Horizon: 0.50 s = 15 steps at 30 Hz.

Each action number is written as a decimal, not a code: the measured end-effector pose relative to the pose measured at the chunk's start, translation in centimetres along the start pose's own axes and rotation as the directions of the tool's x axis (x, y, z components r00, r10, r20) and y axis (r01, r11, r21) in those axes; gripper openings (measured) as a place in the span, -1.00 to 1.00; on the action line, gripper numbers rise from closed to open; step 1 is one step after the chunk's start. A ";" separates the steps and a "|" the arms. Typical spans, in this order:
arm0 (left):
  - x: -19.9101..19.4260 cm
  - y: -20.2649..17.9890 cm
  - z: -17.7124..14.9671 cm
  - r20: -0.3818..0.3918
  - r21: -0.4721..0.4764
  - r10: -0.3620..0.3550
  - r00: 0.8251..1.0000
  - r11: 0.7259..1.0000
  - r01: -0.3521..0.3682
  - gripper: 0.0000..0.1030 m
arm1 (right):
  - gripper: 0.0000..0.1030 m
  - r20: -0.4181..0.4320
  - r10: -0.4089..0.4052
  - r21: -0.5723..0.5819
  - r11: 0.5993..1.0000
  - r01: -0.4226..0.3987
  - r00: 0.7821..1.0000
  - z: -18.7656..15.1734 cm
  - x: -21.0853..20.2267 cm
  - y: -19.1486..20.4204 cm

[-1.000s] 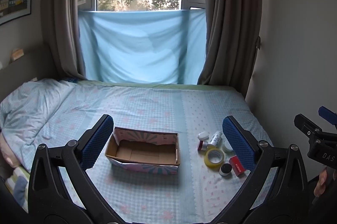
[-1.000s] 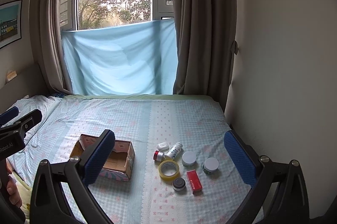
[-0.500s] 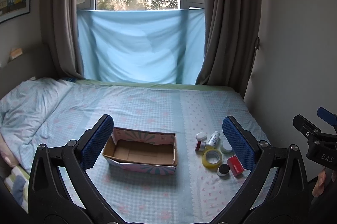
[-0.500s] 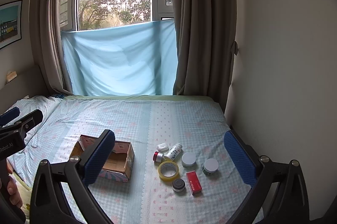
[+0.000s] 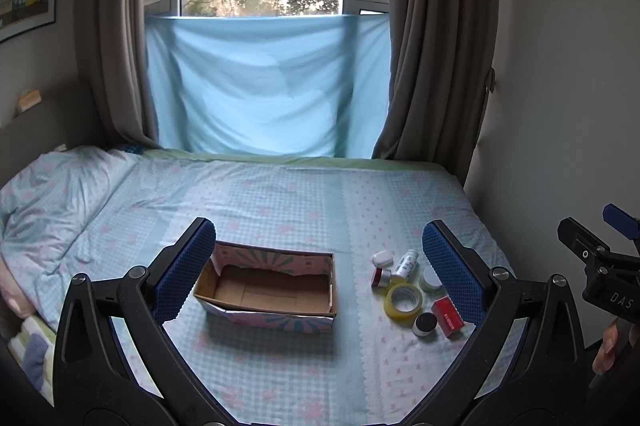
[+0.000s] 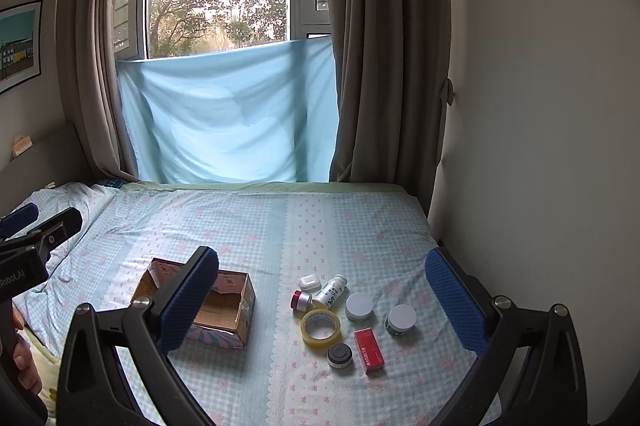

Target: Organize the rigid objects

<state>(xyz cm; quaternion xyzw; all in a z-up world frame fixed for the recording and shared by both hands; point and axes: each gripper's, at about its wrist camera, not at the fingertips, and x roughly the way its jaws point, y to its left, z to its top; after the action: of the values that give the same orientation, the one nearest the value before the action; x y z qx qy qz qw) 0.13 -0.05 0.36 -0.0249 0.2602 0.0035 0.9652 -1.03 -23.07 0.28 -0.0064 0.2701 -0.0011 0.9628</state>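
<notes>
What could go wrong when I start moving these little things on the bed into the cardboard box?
The small items sit packed together: the tape roll touches or nearly touches the white bottle and red-capped jar, so open fingers may knock a neighbour. The bottle lies on its side and could roll on the soft bed. The box is light cardboard with a torn rim, so a bump might shift it.

Left black two-finger gripper with blue pads (image 5: pixel 320 266) and right one (image 6: pixel 324 290) both hang with jaws spread wide, empty
</notes>
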 end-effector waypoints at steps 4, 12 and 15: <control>2.2 -0.2 0.2 -0.069 0.001 -0.009 0.998 1.000 0.010 0.99 | 1.00 -0.029 -0.014 0.022 1.000 0.014 0.999 0.3 1.0 -0.6; 9.8 -3.2 -0.1 -0.223 0.042 -0.076 0.972 0.995 0.087 0.99 | 1.00 -0.137 -0.067 0.093 0.992 0.080 0.988 -0.8 5.7 -3.2; 14.0 -5.6 -0.7 -0.297 0.066 -0.108 0.949 0.989 0.133 0.99 | 1.00 -0.189 -0.088 0.117 0.987 0.111 0.978 -1.8 8.2 -4.8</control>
<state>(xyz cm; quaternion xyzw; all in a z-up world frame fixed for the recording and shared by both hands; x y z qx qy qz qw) 11.98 -5.78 -7.04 -0.0001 0.3980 -0.0702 0.9147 5.04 -27.97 -5.47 0.0414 0.3561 -0.0670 0.9311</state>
